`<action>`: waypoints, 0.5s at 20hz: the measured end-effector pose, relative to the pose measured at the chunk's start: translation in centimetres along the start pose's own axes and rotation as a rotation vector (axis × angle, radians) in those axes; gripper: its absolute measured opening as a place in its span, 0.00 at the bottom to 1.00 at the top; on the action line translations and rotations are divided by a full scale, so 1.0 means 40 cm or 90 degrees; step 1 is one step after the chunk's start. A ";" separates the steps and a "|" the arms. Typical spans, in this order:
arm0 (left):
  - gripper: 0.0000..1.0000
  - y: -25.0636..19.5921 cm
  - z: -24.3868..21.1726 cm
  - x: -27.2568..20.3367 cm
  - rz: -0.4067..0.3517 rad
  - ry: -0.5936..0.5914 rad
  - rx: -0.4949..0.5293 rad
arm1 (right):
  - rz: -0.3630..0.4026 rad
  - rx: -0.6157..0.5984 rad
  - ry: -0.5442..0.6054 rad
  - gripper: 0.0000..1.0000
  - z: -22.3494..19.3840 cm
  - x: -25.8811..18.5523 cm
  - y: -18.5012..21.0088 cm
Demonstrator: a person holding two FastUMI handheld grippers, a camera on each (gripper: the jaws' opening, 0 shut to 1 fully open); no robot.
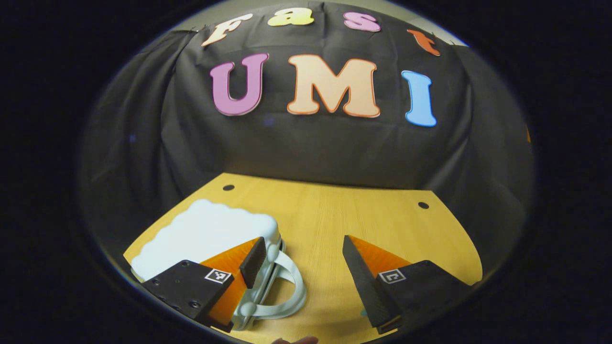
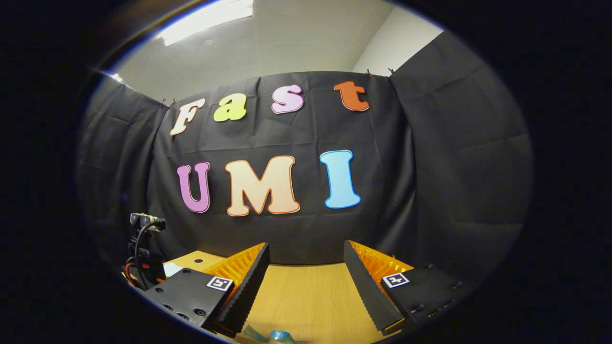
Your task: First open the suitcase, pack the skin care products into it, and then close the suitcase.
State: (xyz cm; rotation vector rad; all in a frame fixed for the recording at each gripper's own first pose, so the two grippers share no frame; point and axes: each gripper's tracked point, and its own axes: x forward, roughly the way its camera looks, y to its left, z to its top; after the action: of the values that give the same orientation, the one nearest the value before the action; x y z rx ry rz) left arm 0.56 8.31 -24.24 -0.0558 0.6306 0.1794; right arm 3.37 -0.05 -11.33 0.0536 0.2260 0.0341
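In the left gripper view, the closed white scallop-edged plastic suitcase (image 1: 210,234) lies lower left on the yellow wooden table (image 1: 325,210), beside the spread, empty left gripper (image 1: 302,255). In the right gripper view, the right gripper (image 2: 306,260) gapes, released.

wooden table (image 1: 325,215) | white suitcase (image 1: 205,234) lying closed, left side

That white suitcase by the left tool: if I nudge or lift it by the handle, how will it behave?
The suitcase looks like a small hard plastic shell, so probably stiff and light. It lies flat on the smooth wooden table, so a nudge would likely slide it rather than tip it. Its looped handle may swing.
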 end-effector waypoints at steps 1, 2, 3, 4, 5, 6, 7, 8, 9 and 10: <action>0.95 -0.003 -0.021 0.012 -0.002 0.020 0.001 | -0.003 0.001 0.003 0.97 -0.003 0.001 -0.005; 0.95 -0.004 -0.044 0.025 -0.001 0.040 0.003 | -0.007 0.003 0.008 0.97 -0.010 0.002 -0.013; 0.95 0.001 -0.064 0.034 0.003 0.063 0.007 | -0.009 0.009 0.014 0.97 -0.016 0.004 -0.018; 0.95 0.004 -0.088 0.042 0.009 0.082 0.011 | -0.011 0.015 0.021 0.97 -0.023 0.004 -0.020; 0.96 0.006 -0.111 0.051 0.013 0.102 0.013 | -0.014 0.018 0.028 0.98 -0.028 0.007 -0.026; 0.96 0.005 -0.128 0.061 0.010 0.115 0.013 | -0.017 0.019 0.035 0.97 -0.035 0.009 -0.032; 0.96 0.007 -0.142 0.066 0.014 0.131 0.011 | -0.019 0.017 0.039 0.97 -0.040 0.011 -0.036; 0.95 0.010 -0.157 0.071 0.015 0.147 0.011 | -0.020 0.013 0.041 0.97 -0.042 0.010 -0.037; 0.95 0.013 -0.173 0.073 0.019 0.163 0.010 | -0.021 0.007 0.039 0.97 -0.041 0.012 -0.038; 0.95 0.016 -0.191 0.077 0.020 0.181 0.010 | -0.020 -0.001 0.038 0.97 -0.042 0.009 -0.035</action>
State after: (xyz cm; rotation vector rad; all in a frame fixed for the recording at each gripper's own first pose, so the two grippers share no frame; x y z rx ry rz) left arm -1.56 8.58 -32.24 -0.0559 0.9161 0.1985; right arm 3.38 -1.33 -13.13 0.0474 0.2860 0.0049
